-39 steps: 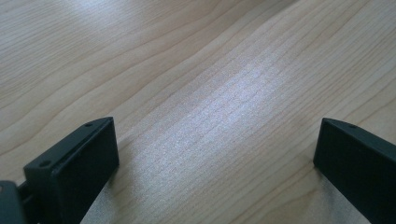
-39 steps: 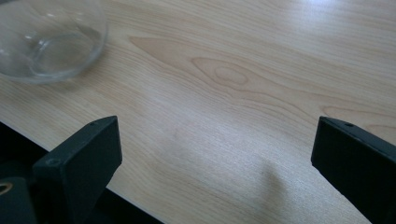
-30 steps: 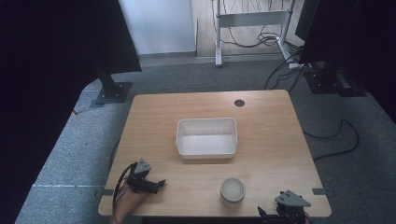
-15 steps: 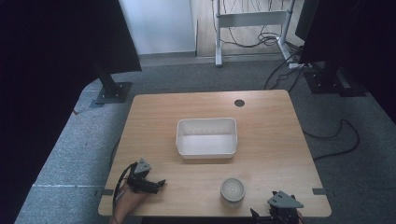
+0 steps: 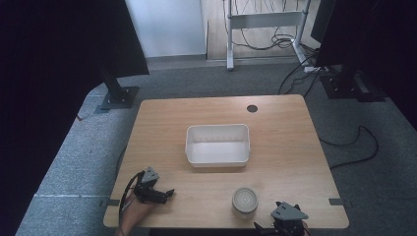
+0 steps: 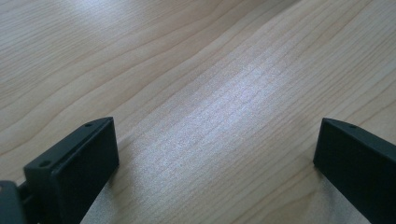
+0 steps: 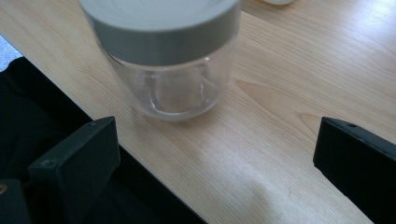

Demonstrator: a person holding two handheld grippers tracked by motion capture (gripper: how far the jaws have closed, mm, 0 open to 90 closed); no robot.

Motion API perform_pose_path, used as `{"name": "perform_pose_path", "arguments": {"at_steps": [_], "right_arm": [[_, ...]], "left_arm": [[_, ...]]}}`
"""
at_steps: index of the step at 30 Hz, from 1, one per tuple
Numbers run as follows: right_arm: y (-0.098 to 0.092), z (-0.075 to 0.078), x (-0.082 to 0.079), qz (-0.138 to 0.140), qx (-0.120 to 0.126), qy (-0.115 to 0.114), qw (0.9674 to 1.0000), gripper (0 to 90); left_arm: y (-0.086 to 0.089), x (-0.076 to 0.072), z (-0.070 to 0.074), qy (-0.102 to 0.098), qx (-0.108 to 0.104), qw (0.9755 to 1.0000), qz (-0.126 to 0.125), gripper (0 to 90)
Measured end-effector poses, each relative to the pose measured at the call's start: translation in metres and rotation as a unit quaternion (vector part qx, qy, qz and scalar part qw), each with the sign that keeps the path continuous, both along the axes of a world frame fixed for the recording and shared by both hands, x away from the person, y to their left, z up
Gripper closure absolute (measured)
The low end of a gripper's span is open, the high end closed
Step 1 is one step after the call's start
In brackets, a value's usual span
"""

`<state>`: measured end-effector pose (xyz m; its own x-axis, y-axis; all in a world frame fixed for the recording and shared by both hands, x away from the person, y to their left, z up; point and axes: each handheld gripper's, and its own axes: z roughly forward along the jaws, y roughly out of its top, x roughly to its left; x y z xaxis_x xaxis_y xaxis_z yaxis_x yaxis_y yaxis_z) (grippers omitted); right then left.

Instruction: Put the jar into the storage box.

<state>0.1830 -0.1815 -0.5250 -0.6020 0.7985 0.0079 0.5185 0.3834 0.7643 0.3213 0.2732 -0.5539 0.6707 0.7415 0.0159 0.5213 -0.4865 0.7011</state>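
Note:
A clear glass jar with a grey lid stands near the table's front edge. In the right gripper view the jar is close ahead, slightly left of centre, and beyond the jaw tips. My right gripper is open, hanging over the table's front edge with nothing between its jaws. From the high view, the right gripper sits just right of the jar at the front edge. My left gripper rests at the front left of the table, held by a hand. Its jaws stand wide apart over bare wood, the left gripper open.
A white rectangular bin stands at the middle of the wooden table. A round cable hole lies near the far edge. Dark stands and cables sit on the grey carpet around the table.
My right gripper has slid a little to the left along the front edge, closer to the jar. The left gripper has stayed put.

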Motion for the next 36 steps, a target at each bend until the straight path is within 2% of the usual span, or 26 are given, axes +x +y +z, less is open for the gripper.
{"name": "perform_pose_path", "arguments": {"at_steps": [14,36], "right_arm": [[0.017,0.001,0.004,0.028,0.005,-0.007,0.9996,0.0],[0.031,-0.004,0.018,0.036,0.0,-0.012,0.9993,0.1]], "left_arm": [[0.0,0.0,0.0,0.0,0.0,1.0,0.0,0.0],[-0.001,0.001,0.0,0.0,0.0,1.0,0.002,0.0]]}}
